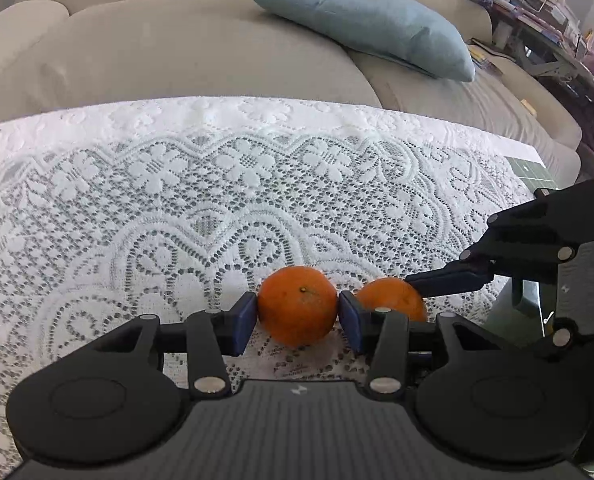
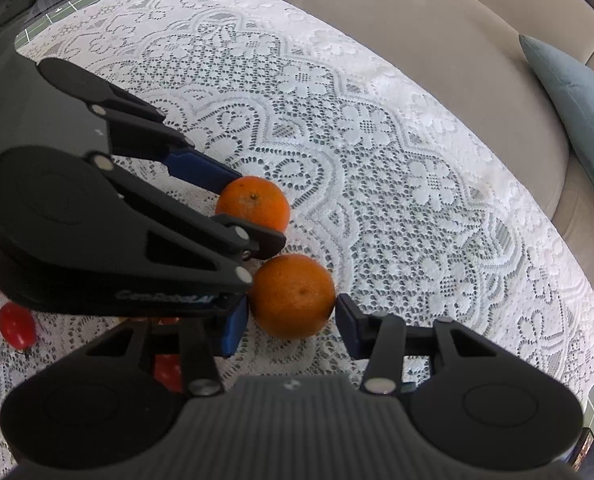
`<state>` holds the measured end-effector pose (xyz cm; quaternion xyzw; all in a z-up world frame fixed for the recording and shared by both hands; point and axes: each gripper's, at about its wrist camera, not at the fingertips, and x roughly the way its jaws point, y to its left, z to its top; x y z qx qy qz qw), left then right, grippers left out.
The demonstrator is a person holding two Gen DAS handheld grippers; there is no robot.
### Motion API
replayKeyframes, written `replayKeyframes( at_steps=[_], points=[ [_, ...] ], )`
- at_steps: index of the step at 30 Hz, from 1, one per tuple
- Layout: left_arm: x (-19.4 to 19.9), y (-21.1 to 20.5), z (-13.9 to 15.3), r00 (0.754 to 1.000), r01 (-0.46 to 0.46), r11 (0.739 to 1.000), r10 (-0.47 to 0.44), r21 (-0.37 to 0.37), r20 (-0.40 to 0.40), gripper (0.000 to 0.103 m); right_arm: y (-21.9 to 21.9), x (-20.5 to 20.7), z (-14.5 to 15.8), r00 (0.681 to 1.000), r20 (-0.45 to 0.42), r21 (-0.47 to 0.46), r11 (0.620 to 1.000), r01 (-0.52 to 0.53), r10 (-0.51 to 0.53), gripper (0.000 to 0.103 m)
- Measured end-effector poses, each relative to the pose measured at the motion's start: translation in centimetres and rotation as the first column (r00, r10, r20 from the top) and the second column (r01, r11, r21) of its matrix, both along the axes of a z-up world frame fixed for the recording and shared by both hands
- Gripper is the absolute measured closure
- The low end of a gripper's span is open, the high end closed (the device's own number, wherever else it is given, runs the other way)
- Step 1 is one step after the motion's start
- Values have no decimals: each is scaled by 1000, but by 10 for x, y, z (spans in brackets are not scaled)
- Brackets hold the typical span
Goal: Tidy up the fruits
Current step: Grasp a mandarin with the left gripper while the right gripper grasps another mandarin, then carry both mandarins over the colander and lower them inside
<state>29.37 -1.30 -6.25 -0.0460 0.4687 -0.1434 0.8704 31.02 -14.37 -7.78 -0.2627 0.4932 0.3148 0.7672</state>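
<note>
- Your left gripper pinched the stem-up orange, both pads touching its sides.
- Your right gripper stood narrow around the second orange, just beside the first; the right pad looked barely clear.
- Both rested on the lace cloth, probably gripped as a pair for moving together.

two orange oranges on a white floral lace cloth, pale blue cushion behind.
</note>
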Motion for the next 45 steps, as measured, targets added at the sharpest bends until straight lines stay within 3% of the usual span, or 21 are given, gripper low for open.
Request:
replayKeyframes(
  at_steps=[13,22,35,45],
  points=[
    [-14,12,13,998,-49,999,48,22,26,54,3,-6,4,999,35,5,1000,-4,3,59],
    [-43,25,40,991,-120,992,118,41,57,54,1,-19,28,995,98,45,999,5,-10,59],
    [-114,10,90,979,-120,990,105,73,175,54,-19,-83,74,985,174,144,989,-30,4,59],
    [-159,-19,106,966,-55,995,33,83,256,54,-68,-141,87,976,204,258,966,18,-72,59]
  ],
)
